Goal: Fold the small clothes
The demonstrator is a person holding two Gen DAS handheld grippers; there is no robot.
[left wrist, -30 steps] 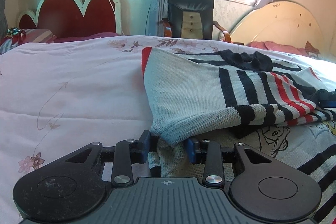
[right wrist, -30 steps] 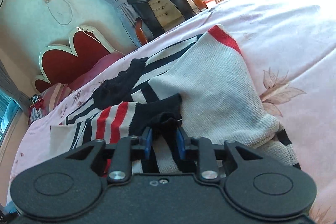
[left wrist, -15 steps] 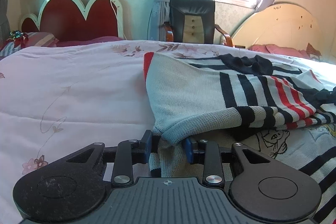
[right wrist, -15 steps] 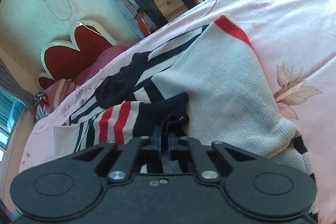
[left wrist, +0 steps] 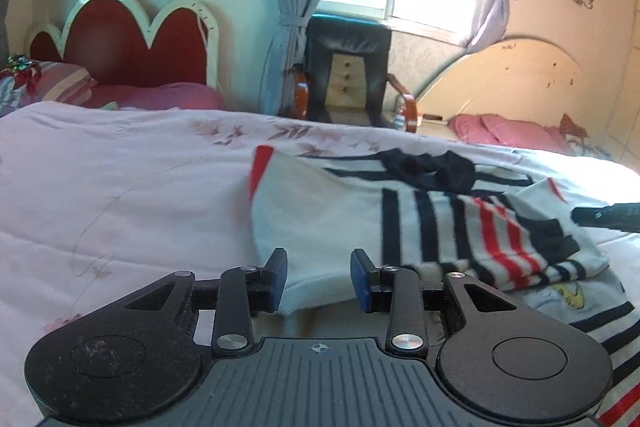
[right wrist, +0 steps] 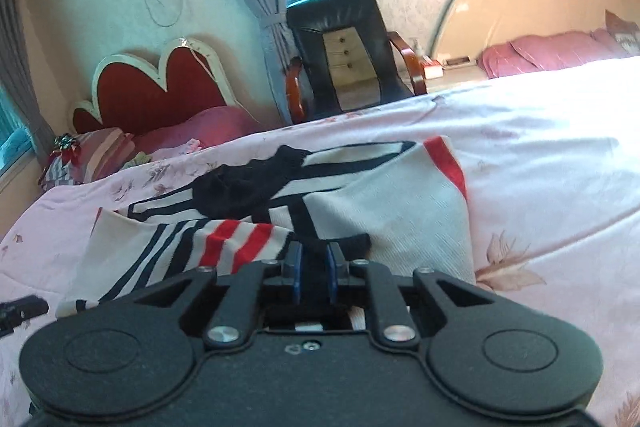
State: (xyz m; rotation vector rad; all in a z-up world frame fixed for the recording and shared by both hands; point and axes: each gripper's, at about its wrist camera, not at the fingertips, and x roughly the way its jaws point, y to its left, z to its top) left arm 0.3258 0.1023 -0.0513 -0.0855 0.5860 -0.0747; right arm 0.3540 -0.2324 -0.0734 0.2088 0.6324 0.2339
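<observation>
A small grey knit sweater [left wrist: 328,211] with black and red stripes lies partly folded on the pink quilt [left wrist: 120,195]. It also shows in the right wrist view [right wrist: 384,215]. My left gripper [left wrist: 319,277] is open, its blue pads either side of the sweater's near folded edge, which hangs between them. My right gripper [right wrist: 313,267] is nearly closed on the sweater's dark striped cuff [right wrist: 348,245]. The right gripper's tip [left wrist: 608,215] shows at the right edge of the left wrist view.
A black armchair [left wrist: 348,67] stands by the window beyond the bed. A red scalloped headboard [left wrist: 124,47] and pink pillows are at the far left, a cream headboard [left wrist: 512,75] at the far right.
My left gripper has opened and let go of the sweater's edge, and has lifted back. My right gripper closed on the dark cuff and has lifted with it.
</observation>
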